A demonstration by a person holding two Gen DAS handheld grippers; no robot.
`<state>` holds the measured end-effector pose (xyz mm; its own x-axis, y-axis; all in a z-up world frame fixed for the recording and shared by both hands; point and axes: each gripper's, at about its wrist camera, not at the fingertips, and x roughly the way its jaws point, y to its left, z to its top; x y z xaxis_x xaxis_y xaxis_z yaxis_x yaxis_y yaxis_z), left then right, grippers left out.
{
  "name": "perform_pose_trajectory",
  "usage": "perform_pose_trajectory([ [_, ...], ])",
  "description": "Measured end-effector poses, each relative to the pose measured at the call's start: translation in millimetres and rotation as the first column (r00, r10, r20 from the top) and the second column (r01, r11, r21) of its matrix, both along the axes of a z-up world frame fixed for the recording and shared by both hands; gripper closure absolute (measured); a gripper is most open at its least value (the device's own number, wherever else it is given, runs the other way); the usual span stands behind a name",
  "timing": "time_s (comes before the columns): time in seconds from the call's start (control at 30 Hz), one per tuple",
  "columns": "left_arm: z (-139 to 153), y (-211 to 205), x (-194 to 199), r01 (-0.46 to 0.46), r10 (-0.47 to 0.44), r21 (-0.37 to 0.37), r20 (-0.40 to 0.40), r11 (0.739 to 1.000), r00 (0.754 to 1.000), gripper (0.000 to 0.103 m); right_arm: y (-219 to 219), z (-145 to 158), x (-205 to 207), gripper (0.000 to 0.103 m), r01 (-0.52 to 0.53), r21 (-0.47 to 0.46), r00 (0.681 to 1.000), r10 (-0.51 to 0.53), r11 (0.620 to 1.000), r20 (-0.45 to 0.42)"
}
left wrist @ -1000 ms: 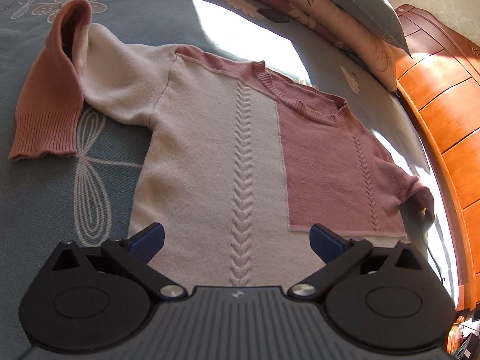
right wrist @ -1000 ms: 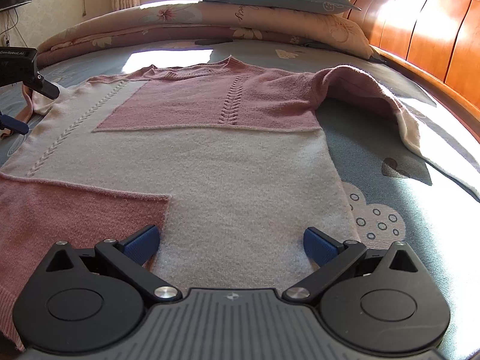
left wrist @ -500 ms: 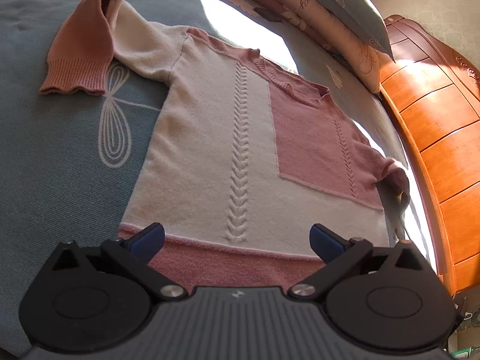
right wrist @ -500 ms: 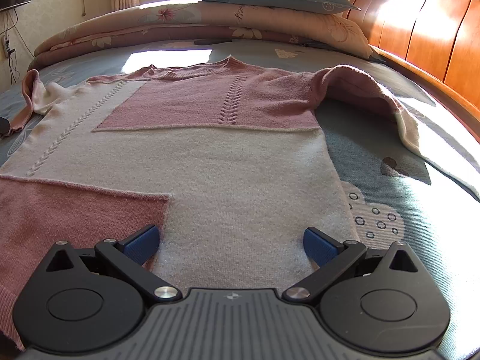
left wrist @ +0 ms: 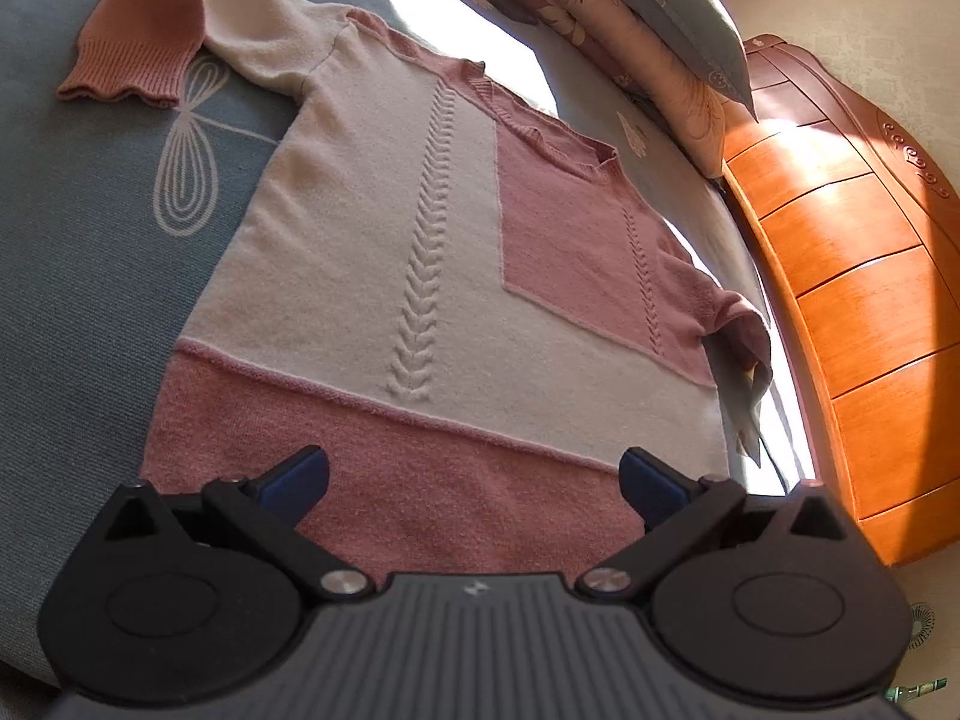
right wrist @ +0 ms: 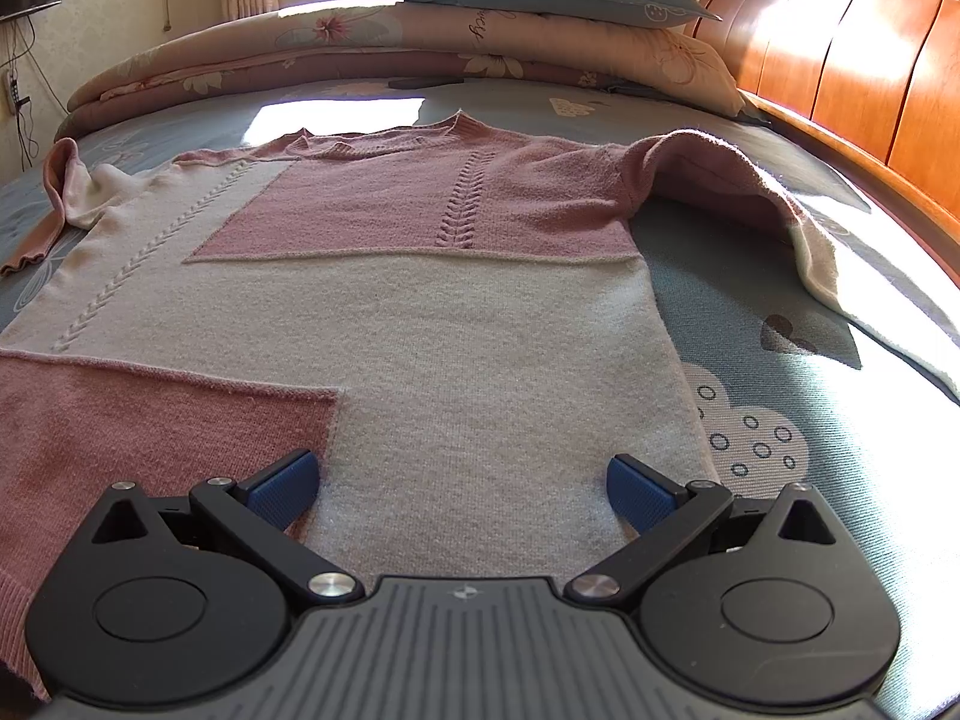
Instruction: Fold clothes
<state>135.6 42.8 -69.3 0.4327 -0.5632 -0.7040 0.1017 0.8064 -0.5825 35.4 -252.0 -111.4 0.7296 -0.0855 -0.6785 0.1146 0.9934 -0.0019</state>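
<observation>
Sweater [left wrist: 372, 252]: we see it flat on the bed [left wrist: 78, 252], long axis hem-to-collar, collar toward 1 o'clock.
Left gripper [left wrist: 474, 480]: fingers wide apart, empty.
Right gripper [right wrist: 462, 486]: the same.

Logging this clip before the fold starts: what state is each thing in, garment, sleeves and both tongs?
Pink and cream knitted sweater: spread flat on the bed, unfolded.
Sleeve with pink ribbed cuff: doubled back on itself.
Pink and cream opposite sleeve: humped, trailing toward the headboard.
Left tongs: open, empty, above the hem.
Right tongs: open, empty.
</observation>
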Motion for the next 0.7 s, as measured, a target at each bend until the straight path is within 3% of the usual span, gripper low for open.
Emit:
perform_pose_trajectory([
  [0.13,-5.8,-10.1,-2.7,0.011,-0.01,0.019,-0.011,1.0,1.0,0.001,-0.6,-0.3,-0.3,0.0,-0.002,0.001,1.0,0.002,1.0,0.002],
  [0.43,-10.8,32.1,-47.1,-0.1,0.099,-0.022,-0.036,0.995,0.994,0.001,-0.1,0.8,-0.6,0.0,-0.001,-0.001,1.0,0.001,1.0,-0.004],
  [0.7,-11.6,39.8,-70.2,-0.143,0.144,0.037,-0.055,0.989,0.988,0.001,0.2,0.8,-1.6,0.0,0.001,-0.002,1.0,-0.001,1.0,-0.004],
])
